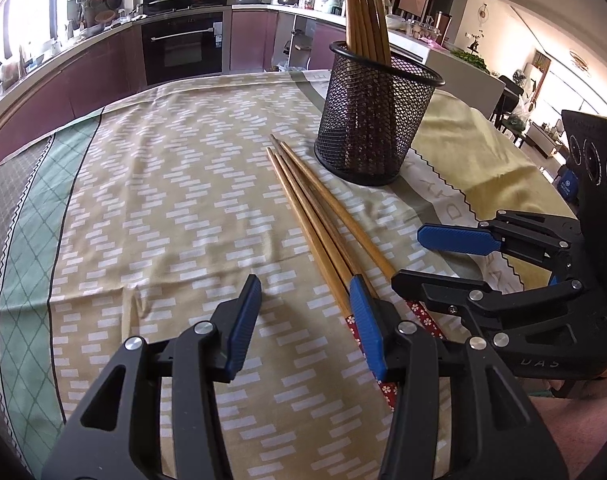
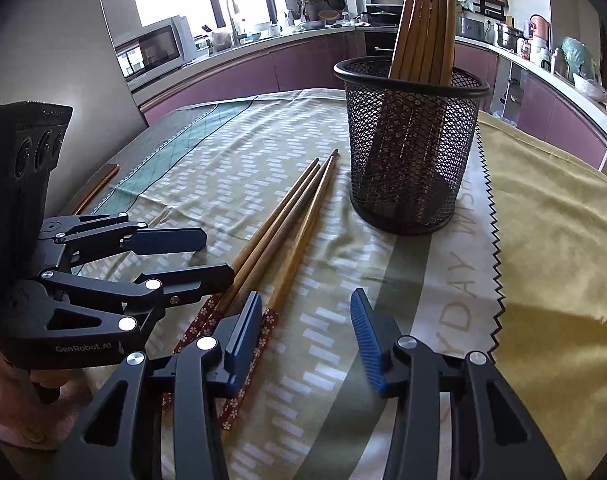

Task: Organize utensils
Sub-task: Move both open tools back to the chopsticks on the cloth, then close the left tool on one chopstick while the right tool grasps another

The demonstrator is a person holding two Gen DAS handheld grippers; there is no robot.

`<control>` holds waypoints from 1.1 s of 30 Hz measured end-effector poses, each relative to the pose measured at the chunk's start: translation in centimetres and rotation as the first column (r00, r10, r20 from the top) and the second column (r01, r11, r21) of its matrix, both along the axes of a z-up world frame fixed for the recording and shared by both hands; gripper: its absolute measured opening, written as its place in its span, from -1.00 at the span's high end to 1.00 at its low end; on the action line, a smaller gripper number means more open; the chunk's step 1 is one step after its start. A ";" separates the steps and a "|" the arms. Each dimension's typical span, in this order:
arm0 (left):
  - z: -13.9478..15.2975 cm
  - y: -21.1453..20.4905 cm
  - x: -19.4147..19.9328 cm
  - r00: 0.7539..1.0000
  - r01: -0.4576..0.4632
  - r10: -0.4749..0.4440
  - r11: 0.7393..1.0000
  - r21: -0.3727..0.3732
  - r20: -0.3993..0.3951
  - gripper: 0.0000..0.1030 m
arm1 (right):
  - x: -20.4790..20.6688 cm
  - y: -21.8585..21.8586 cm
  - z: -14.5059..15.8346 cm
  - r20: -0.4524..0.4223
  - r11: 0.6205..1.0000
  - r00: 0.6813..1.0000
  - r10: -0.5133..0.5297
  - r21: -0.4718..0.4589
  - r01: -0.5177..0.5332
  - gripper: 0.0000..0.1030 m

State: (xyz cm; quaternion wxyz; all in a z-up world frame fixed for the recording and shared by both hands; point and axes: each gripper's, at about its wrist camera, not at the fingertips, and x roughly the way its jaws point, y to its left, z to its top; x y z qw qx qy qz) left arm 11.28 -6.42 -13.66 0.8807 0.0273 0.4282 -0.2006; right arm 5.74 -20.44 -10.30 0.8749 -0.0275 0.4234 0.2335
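Three wooden chopsticks (image 1: pixel 315 216) with red flowered ends lie side by side on the tablecloth, and also show in the right wrist view (image 2: pixel 287 216). A black mesh cup (image 1: pixel 377 120) behind them holds several chopsticks upright; it also shows in the right wrist view (image 2: pixel 413 148). My left gripper (image 1: pixel 305 312) is open and empty, its right finger over the chopsticks' red ends. My right gripper (image 2: pixel 307 320) is open and empty, its left finger over the same ends. Each gripper shows in the other's view, the right (image 1: pixel 443 256) and the left (image 2: pixel 207 254).
The table wears a patterned beige and green cloth (image 1: pixel 163 200) with a yellow cloth (image 2: pixel 551 208) on the right. Kitchen counters and an oven (image 1: pixel 181 46) stand behind the table.
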 end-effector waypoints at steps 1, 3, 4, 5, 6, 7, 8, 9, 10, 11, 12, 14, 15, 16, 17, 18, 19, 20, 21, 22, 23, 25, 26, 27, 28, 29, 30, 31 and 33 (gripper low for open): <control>0.0 0.0 0.0 1.000 0.000 0.000 1.000 0.006 0.001 0.11 | 0.0 0.0 0.0 0.000 1.000 1.000 0.000 0.000 0.000 0.15; 0.0 -0.1 0.0 1.000 0.000 -0.001 1.000 0.019 0.007 0.12 | 0.0 0.0 0.0 0.000 1.000 1.000 0.000 -0.001 0.000 0.15; 0.0 -0.1 0.0 1.000 0.001 -0.001 1.000 0.021 0.007 0.12 | 0.0 0.0 0.0 0.000 1.000 1.000 -0.001 0.000 0.001 0.15; 0.0 -0.1 0.0 1.000 0.001 -0.001 1.000 0.022 0.007 0.14 | 0.0 0.0 0.0 0.000 1.000 1.000 -0.001 0.000 0.001 0.15; -0.1 0.0 0.0 1.000 -0.002 0.002 1.000 0.023 0.006 0.15 | 0.0 0.0 0.0 0.000 1.000 1.000 -0.001 0.000 0.001 0.15; -0.1 0.0 0.1 1.000 -0.005 0.004 1.000 0.022 0.005 0.17 | 0.0 0.1 0.0 0.000 1.000 1.000 -0.001 0.000 0.001 0.15; -0.1 0.1 0.1 1.000 -0.009 0.009 1.000 0.023 0.003 0.20 | 0.0 0.1 0.0 0.000 1.000 1.000 0.000 -0.001 0.000 0.15; -0.1 0.1 0.1 1.000 -0.012 0.012 1.000 0.024 0.003 0.21 | 0.0 0.0 0.0 0.000 1.000 1.000 0.000 -0.001 0.000 0.15; -0.1 0.2 0.2 1.000 -0.015 0.015 1.000 0.025 0.003 0.24 | 0.0 0.1 0.0 0.000 1.000 1.000 0.000 -0.001 0.000 0.15; -0.1 0.2 0.2 1.000 -0.020 0.020 0.999 0.026 0.002 0.28 | 0.0 0.1 0.0 0.000 1.000 1.000 0.000 -0.001 0.000 0.15; -0.1 0.3 0.2 1.000 -0.023 0.023 0.999 0.026 0.001 0.29 | 0.0 0.1 0.0 0.001 1.000 1.000 0.000 -0.002 0.000 0.15; -0.1 0.5 0.3 1.000 -0.029 0.029 0.999 0.022 -0.002 0.32 | 0.0 0.0 0.0 0.001 1.000 1.000 0.001 -0.004 -0.001 0.15; -0.1 0.6 0.3 0.999 -0.032 0.032 0.999 0.020 -0.004 0.33 | 0.0 0.0 0.0 0.001 1.000 1.000 0.001 -0.006 -0.001 0.15; -0.1 0.6 0.3 0.999 -0.033 0.033 0.999 0.020 -0.005 0.34 | 0.1 0.0 0.0 0.001 1.000 1.000 0.002 -0.008 -0.002 0.15; 0.0 0.6 0.3 0.999 -0.033 0.034 0.999 0.021 -0.005 0.34 | 0.1 0.1 0.0 0.002 1.000 1.000 0.003 -0.011 -0.003 0.16; 0.0 0.6 0.4 0.999 -0.033 0.033 0.999 0.026 -0.002 0.34 | 0.2 0.3 0.0 0.002 1.000 1.000 0.005 -0.015 -0.005 0.17; 0.0 0.6 0.4 0.999 -0.033 0.033 0.999 0.031 0.001 0.34 | 0.3 0.4 0.0 0.004 1.000 1.000 0.006 -0.020 -0.006 0.18; 0.1 0.5 0.5 0.999 -0.032 0.032 0.999 0.036 0.003 0.34 | 0.4 0.6 0.0 0.005 1.000 1.000 0.007 -0.024 -0.007 0.20; 0.1 0.4 0.7 1.000 -0.031 0.030 0.999 0.042 0.004 0.34 | 0.6 0.6 0.1 0.006 1.000 1.000 0.009 -0.026 -0.008 0.23; 0.1 0.3 0.9 1.000 -0.029 0.029 0.998 0.047 0.006 0.34 | 0.7 0.7 0.1 0.006 1.000 1.000 0.008 -0.028 -0.008 0.24; 0.1 0.1 1.0 1.000 -0.027 0.026 0.998 0.054 0.008 0.34 | 0.9 0.8 0.1 0.006 1.000 1.000 0.007 -0.030 -0.006 0.25; 0.1 -0.1 1.3 1.000 -0.026 0.025 0.998 0.064 0.010 0.34 | 1.2 1.0 0.3 0.009 0.999 1.000 0.007 -0.033 -0.007 0.25; 0.1 -0.2 1.4 1.000 -0.023 0.022 0.997 0.068 0.011 0.35 | 1.3 1.0 0.3 0.011 0.999 1.000 0.010 -0.034 -0.009 0.25; 0.1 -0.3 1.5 1.000 -0.020 0.019 0.997 0.072 0.013 0.35 | 1.5 1.2 0.4 0.013 0.999 1.000 0.014 -0.037 -0.013 0.25; 0.1 -0.4 1.7 1.000 -0.018 0.017 0.997 0.076 0.014 0.35 | 1.7 1.3 0.5 0.014 0.999 1.000 0.016 -0.038 -0.016 0.25; 0.1 -0.5 1.7 1.000 -0.014 0.014 0.997 0.078 0.013 0.36 | 1.8 1.4 0.5 0.014 0.999 1.000 0.019 -0.038 -0.019 0.26; 0.0 -0.6 1.8 1.000 -0.012 0.011 0.997 0.080 0.012 0.38 | 2.1 1.6 0.6 0.015 0.999 1.000 0.021 -0.040 -0.021 0.27; 0.0 -0.6 1.9 1.000 -0.012 0.011 0.996 0.083 0.013 0.41 | 2.4 1.7 0.5 0.015 0.999 1.000 0.022 -0.041 -0.021 0.28; 0.0 -0.7 2.1 1.000 -0.012 0.010 0.996 0.086 0.014 0.44 | 3.1 1.9 0.4 0.010 0.999 1.000 0.020 -0.042 -0.020 0.38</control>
